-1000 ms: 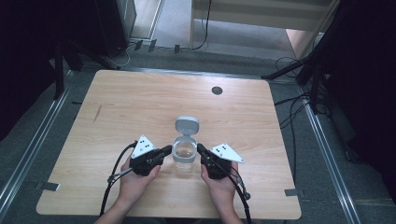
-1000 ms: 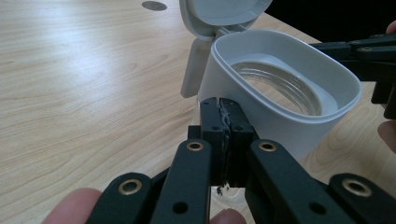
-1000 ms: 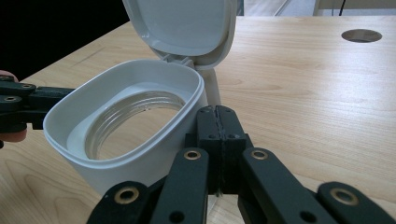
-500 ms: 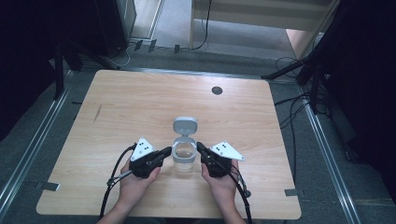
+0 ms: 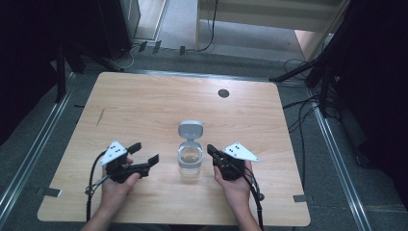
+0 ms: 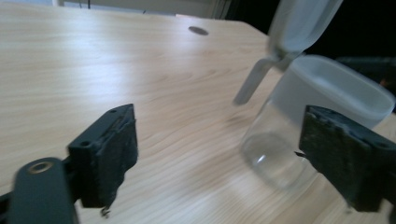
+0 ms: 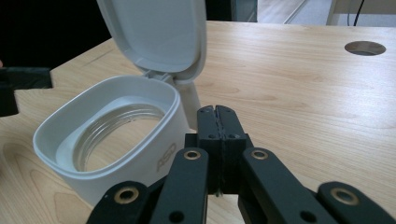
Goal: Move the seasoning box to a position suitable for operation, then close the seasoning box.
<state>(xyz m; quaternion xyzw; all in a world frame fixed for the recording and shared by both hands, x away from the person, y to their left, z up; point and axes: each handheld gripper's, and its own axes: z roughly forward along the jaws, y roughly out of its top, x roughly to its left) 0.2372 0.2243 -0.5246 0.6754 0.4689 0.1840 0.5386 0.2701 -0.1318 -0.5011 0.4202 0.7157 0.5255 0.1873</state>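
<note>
Left tool (image 5: pixel 146 153) sits lower left of the high view, held in a hand (image 5: pixel 114 188), jaws spread wide, nothing between them. In the left gripper view its two black pads frame bare worktop (image 6: pixel 116 74), with the jar (image 6: pixel 299 126) at the right, partly behind the right pad, apart from it. Right tool (image 5: pixel 212 151) lower centre-right, in the other hand (image 5: pixel 235 188), jaws pressed together with no gap, empty; in the right gripper view its tip (image 7: pixel 218 114) is just beside the jar's white collar (image 7: pixel 112 135), contact unclear. Clear glass jar (image 5: pixel 190 161) stands upright mid-frame between the tools, flip lid (image 5: pixel 191 130) open, tilted back. Farther up, dark round hole (image 5: pixel 223 93) in the worktop near its far edge.
</note>
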